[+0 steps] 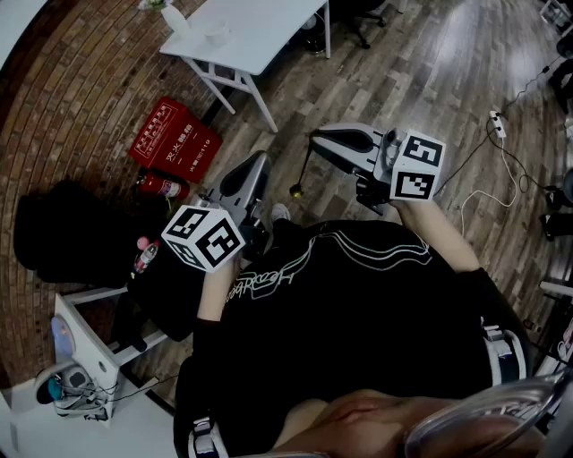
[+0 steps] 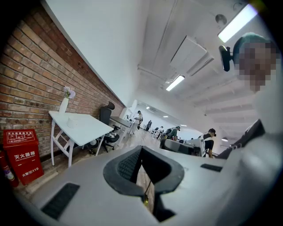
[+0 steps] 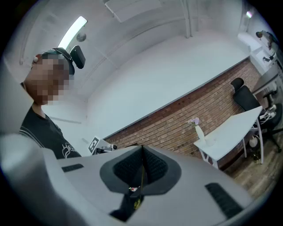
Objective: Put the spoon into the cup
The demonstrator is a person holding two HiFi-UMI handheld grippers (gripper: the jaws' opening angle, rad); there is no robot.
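Hanging from the tips of the right gripper, the spoon is a thin dark stem with a gold end. It is pinched at its top, so its long axis drops away from the jaws toward the wooden floor, gold end lowest as best I can judge. Those jaws are pressed tight on the stem. The left gripper carries nothing — its jaws are drawn together at the tips, with only a sliver of floor showing past them. What I take for the cup is small and white and sits on the white table by the brick wall, beside a slim vase of flowers. It is well apart from the person, ahead and to the left of the spoon. The left hand looks slightly closer to that table, yet the spoon is in the right — so I'd expect the right arm to carry it over. I count one spoon, one cup, one vase, one table, two grippers.
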